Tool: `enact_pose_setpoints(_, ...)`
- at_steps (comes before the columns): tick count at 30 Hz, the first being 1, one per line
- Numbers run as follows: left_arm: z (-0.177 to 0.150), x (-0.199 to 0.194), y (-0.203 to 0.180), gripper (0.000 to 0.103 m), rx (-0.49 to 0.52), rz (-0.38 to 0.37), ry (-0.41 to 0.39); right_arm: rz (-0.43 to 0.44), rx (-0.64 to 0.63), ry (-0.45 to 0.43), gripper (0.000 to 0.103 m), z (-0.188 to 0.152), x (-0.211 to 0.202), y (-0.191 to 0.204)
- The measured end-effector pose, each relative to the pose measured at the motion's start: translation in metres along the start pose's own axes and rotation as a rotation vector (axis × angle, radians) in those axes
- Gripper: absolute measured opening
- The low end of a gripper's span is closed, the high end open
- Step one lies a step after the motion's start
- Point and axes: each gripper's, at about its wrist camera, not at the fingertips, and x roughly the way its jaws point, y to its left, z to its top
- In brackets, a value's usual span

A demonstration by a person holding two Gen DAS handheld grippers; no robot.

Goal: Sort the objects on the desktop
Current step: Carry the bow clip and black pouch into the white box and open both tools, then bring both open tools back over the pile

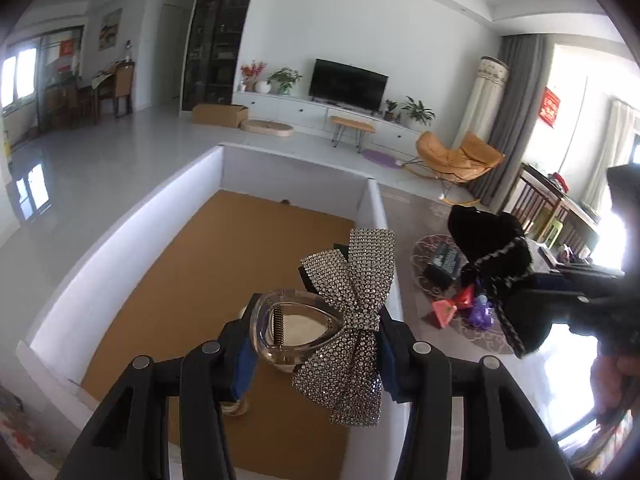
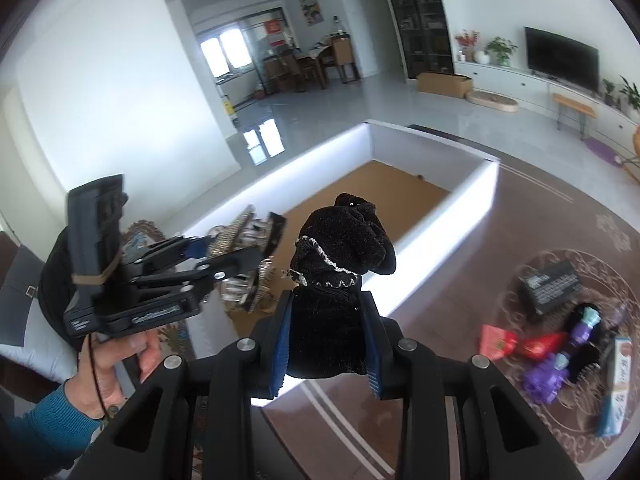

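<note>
My left gripper (image 1: 316,354) is shut on a clear hair claw clip with a rhinestone bow (image 1: 352,304), held above the brown floor of a white-walled box (image 1: 120,240). My right gripper (image 2: 326,354) is shut on a black velvet bow hair piece with silver trim (image 2: 340,264), held above the near wall of the same box (image 2: 440,240). The right gripper and its black piece (image 1: 492,256) show at the right of the left wrist view. The left gripper with the rhinestone clip (image 2: 244,240) shows at the left of the right wrist view.
On the patterned brown mat (image 2: 580,420) lie a black box (image 2: 550,284), red and pink packets (image 2: 516,344), a purple toy (image 2: 560,360) and a blue-white carton (image 2: 618,384). A small object (image 1: 236,406) lies on the box floor under the left gripper.
</note>
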Motion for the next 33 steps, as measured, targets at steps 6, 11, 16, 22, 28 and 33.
enact_pose_setpoints(6, -0.011, 0.023, 0.070, 0.050, -0.073, 0.112, 0.102, 0.046, -0.136, 0.103, 0.033, 0.001, 0.083, 0.073)
enact_pose_setpoints(11, -0.025, 0.037, 0.088, 0.065, -0.140, 0.171, 0.155, 0.035, -0.073, 0.172, 0.065, -0.016, 0.119, 0.072)
enact_pose_setpoints(16, -0.021, 0.019, 0.070, 0.073, -0.153, 0.149, 0.059, 0.018, -0.061, -0.011, 0.086, -0.027, 0.071, 0.053)
enact_pose_setpoints(22, -0.009, -0.007, -0.023, 0.082, -0.002, -0.054, -0.035, -0.274, -0.133, -0.197, 0.102, -0.082, -0.001, -0.013)
enact_pose_setpoints(28, -0.023, -0.005, -0.147, 0.099, 0.172, -0.326, -0.009, -0.575, -0.064, 0.040, 0.102, -0.179, -0.031, -0.126)
enact_pose_setpoints(33, -0.075, 0.069, -0.219, 0.099, 0.203, -0.365, 0.185, -0.675, 0.135, 0.131, 0.102, -0.237, -0.073, -0.205)
